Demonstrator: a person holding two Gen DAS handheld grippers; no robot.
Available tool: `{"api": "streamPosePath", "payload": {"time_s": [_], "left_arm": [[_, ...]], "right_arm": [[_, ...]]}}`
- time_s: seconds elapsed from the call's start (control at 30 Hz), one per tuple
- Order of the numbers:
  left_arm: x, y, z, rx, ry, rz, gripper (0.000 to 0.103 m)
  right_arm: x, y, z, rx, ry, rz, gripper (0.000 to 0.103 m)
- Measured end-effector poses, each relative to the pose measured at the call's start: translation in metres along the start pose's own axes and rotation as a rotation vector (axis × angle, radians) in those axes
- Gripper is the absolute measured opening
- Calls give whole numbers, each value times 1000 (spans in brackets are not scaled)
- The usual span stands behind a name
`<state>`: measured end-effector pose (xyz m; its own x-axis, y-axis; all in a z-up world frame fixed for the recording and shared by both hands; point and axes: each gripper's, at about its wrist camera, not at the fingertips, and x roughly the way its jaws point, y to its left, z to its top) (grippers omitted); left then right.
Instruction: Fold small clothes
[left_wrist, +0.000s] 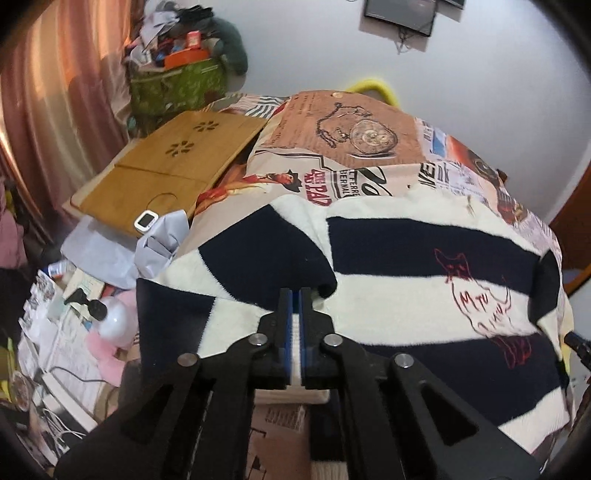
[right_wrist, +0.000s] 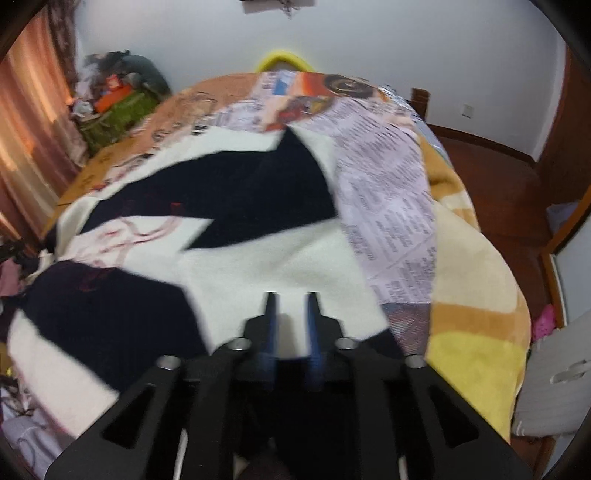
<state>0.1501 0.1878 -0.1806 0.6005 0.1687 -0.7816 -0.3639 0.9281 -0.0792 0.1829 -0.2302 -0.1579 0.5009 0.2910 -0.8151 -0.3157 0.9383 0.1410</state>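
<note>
A navy and cream striped sweater (left_wrist: 424, 258) with a red cat drawing lies spread on the patterned bedcover (left_wrist: 332, 147). Its left sleeve is folded in over the body. My left gripper (left_wrist: 295, 295) is shut on the sleeve, with cream fabric pinched between its blue pads. In the right wrist view the same sweater (right_wrist: 266, 254) lies with its right sleeve folded diagonally across it. My right gripper (right_wrist: 291, 297) is open just above the cream part of that sleeve, holding nothing. The right view is blurred.
A wooden lap desk (left_wrist: 166, 173) lies at the bed's left edge with a small white device (left_wrist: 146, 220) on it. A green bag of clutter (left_wrist: 177, 81) stands behind. Papers, cables and toys cover the floor on the left (left_wrist: 74, 332). A yellow blanket (right_wrist: 476, 295) lies right.
</note>
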Motion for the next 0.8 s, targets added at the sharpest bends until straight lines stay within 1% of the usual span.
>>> {"api": "streamPosePath", "payload": {"time_s": [0.03, 0.07, 0.1, 0.13, 0.17, 0.2, 0.27, 0.33, 0.37, 0.4, 0.43, 0.47, 0.53, 0.57, 0.63, 0.7, 0.73, 0.77, 0.8], "left_arm": [[-2, 0, -2, 14, 5, 7, 15], [-3, 1, -5, 19, 8, 14, 28], [-4, 3, -9, 18, 9, 18, 36], [-5, 7, -13, 15, 14, 25, 49], [-6, 11, -19, 12, 17, 31, 57], [-6, 18, -25, 7, 26, 39, 60], [-5, 27, -34, 5, 48, 47, 67], [-2, 32, -46, 4, 67, 47, 70], [1, 34, -51, 10, 83, 41, 71], [3, 33, -55, 21, 98, 36, 71], [7, 31, -59, 40, 119, 32, 71], [11, 29, -62, 55, 130, 30, 71], [19, 24, -67, 77, 152, 28, 71], [24, 22, -69, 85, 162, 28, 72], [29, 18, -71, 99, 159, 32, 72], [32, 15, -69, 119, 137, 43, 71], [34, 14, -68, 124, 133, 47, 62], [37, 13, -66, 128, 127, 48, 43], [41, 13, -64, 126, 137, 51, 32]], "right_arm": [[0, 8, 0, -16, -12, 14, 58], [1, 13, 0, -30, -19, 22, 63], [5, 20, 2, -51, -18, 28, 67], [12, 25, 3, -69, -7, 27, 67], [23, 29, 4, -87, 14, 20, 67], [31, 32, 5, -95, 29, 16, 67], [46, 33, 3, -98, 39, 14, 66], [53, 30, -1, -80, 58, 36, 66], [54, 28, -2, -69, 58, 48, 66], [53, 27, -2, -66, 56, 54, 61], [53, 26, -2, -72, 52, 54, 52], [51, 26, -2, -80, 48, 48, 45], [49, 27, -3, -90, 47, 25, 17], [46, 27, -6, -96, 49, 16, 13], [41, 24, -7, -101, 47, 8, 9], [35, 20, -8, -105, 35, -13, 8], [32, 16, -7, -102, 27, -25, 8], [28, 12, -7, -99, 17, -38, 8], [24, 7, -6, -95, 7, -55, 8]]}}
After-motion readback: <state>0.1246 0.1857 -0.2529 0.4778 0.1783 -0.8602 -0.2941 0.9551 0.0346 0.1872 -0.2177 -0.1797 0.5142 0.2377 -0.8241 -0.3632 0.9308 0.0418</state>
